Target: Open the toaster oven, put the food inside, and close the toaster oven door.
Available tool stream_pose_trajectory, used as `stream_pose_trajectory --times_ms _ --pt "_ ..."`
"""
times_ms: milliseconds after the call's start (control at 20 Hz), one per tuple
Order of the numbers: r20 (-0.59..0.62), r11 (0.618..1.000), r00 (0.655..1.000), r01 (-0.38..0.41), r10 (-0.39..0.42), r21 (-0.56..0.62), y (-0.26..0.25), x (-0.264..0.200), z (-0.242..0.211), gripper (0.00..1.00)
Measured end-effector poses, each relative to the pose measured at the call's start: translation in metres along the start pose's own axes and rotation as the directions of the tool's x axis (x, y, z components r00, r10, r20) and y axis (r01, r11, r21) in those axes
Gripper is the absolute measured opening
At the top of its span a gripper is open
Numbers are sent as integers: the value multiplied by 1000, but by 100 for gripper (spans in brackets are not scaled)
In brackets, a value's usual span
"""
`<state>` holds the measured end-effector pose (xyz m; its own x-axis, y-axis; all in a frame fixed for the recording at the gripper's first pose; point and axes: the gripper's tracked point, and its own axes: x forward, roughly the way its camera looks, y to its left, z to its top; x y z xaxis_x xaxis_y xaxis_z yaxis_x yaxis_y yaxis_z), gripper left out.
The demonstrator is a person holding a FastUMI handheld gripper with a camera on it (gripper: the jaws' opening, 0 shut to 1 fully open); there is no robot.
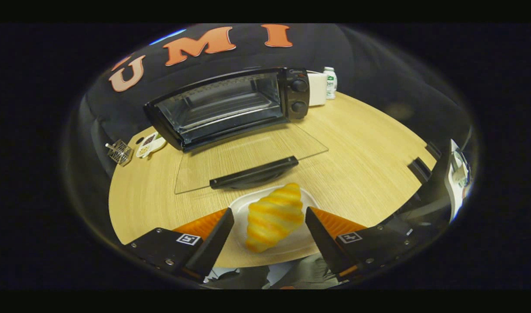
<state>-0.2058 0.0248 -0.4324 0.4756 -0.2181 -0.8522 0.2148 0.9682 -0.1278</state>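
Gripper [270,224] fingers spread wide, flanking the croissant [274,216] without touching it. Croissant lying on a white plate [306,198] on the wooden table [361,161], just short of the door handle. Beyond, toaster oven [230,106] with glass door [248,158] dropped flat, wire rack inside bare.

1 toaster oven [230,106], 1 croissant [274,216], 1 plate [291,248], 1 bottle [330,82].

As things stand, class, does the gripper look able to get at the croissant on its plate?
Probably yes. The gripper is open, its fingers either side of the croissant without touching it, and nothing lies between them. The croissant sits uncovered on the white plate, just before the toaster oven's lowered glass door.
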Motion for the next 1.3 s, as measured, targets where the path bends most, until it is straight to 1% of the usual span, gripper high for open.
stream_pose_trajectory --times_ms 150,400,600,650,750,800,850,900,950,1100,1200,1300 --pt "-10 998 998 69 -70 -9 -3 0 -18 99" --pt "-47 994 994 101 -99 43 4 5 -37 98" --pt "-52 991 992 119 -117 53 4 16 -42 81" --pt "-50 991 992 122 -119 60 3 17 -42 72" --pt "-45 989 992 118 -115 84 5 17 -40 63" --pt "-42 989 993 117 -114 88 5 17 -41 60" --pt "-38 989 993 118 -115 93 4 15 -40 54" --pt "-33 988 993 120 -117 99 3 14 -40 50" --pt "-31 987 993 117 -114 109 3 12 -39 41" --pt "-18 978 995 99 -97 186 2 -2 -34 34" --pt "4 971 997 79 -82 225 0 -15 -21 34" --pt "36 966 998 39 -50 255 2 -26 -3 33"
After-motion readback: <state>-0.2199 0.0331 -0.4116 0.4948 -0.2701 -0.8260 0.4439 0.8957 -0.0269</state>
